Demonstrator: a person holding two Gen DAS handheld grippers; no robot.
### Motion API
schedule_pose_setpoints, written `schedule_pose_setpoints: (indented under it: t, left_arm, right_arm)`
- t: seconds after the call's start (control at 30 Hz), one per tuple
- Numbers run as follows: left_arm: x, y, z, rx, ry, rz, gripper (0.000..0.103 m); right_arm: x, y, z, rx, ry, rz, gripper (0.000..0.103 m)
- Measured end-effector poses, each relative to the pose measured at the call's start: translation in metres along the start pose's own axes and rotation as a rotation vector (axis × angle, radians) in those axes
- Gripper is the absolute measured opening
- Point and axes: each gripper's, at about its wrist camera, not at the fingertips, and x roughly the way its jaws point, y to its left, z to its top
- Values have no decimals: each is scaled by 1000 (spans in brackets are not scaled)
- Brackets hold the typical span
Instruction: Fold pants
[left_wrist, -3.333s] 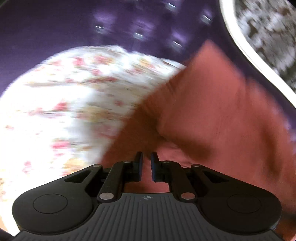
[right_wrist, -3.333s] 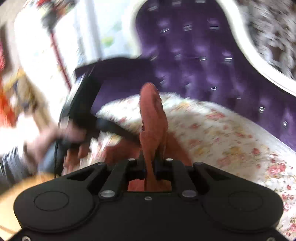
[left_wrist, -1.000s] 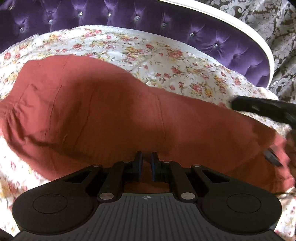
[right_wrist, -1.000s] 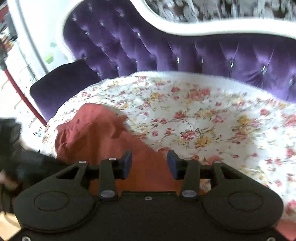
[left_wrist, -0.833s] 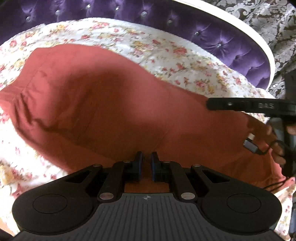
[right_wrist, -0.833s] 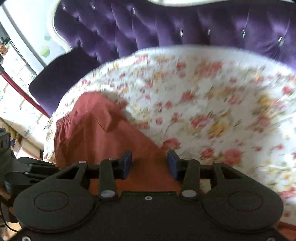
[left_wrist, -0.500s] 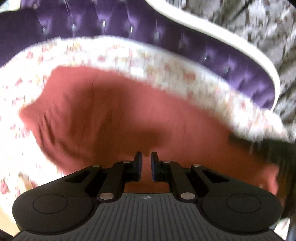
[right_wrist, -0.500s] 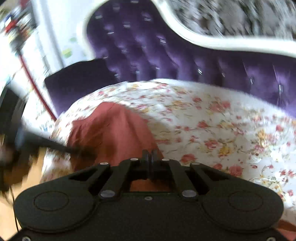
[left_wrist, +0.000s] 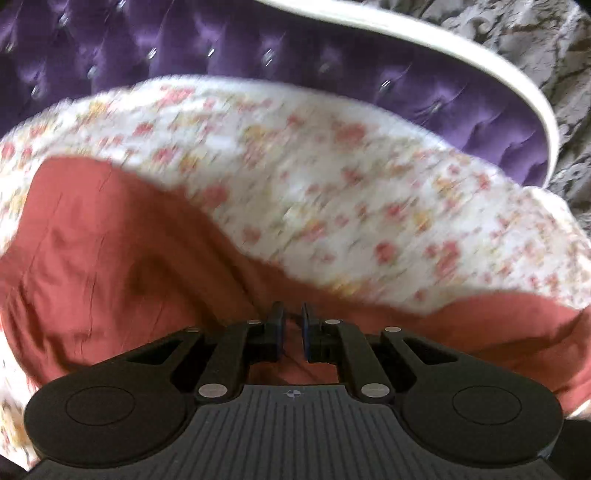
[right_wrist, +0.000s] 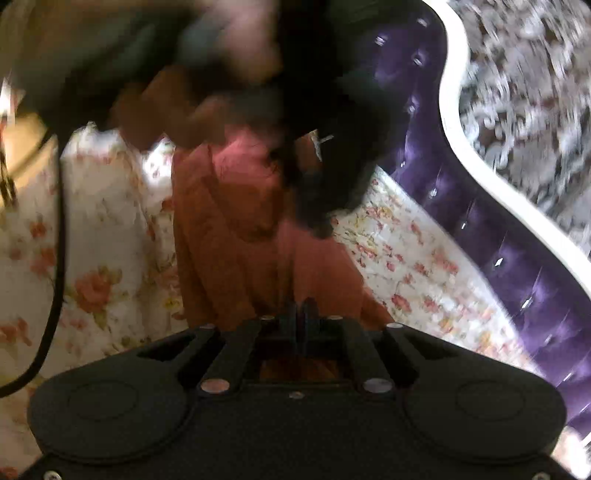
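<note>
The rust-red pants (left_wrist: 110, 258) lie on a floral sheet (left_wrist: 332, 206), spreading left and right below my view. My left gripper (left_wrist: 292, 325) is nearly shut, pinching an edge of the pants between its pads. In the right wrist view the pants (right_wrist: 240, 240) run away from me as a bunched strip. My right gripper (right_wrist: 301, 314) is shut on the near end of the pants. The blurred left gripper and hand (right_wrist: 332, 147) hang over the far end of the strip. Both views are motion-blurred.
The sheet covers a bed with a purple tufted headboard (left_wrist: 258, 48) edged in white (right_wrist: 480, 147). Patterned grey wallpaper (right_wrist: 535, 74) is behind it. A black cable (right_wrist: 55, 258) hangs at the left of the right wrist view.
My right gripper has gone from open to shut on the pants and swung round toward the left gripper. My left gripper stayed closed on the fabric and has lifted, bunching the pants.
</note>
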Motion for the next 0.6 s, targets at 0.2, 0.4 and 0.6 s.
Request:
schedule_pose_setpoints:
  t: [0.2,0.4,0.6]
  left_arm:
    - [-10,19,-18,-68,-59,-65,10]
    - [-11,20,-20,-60,-65,-73,10]
    - [-13,28,-22,-101,-65,-103,10]
  right_arm:
    - [-10,-74,6,353,-18,127,38]
    - [14,-109,-2,578,39,233,41]
    - [11,-59,-2,402,71,404,41]
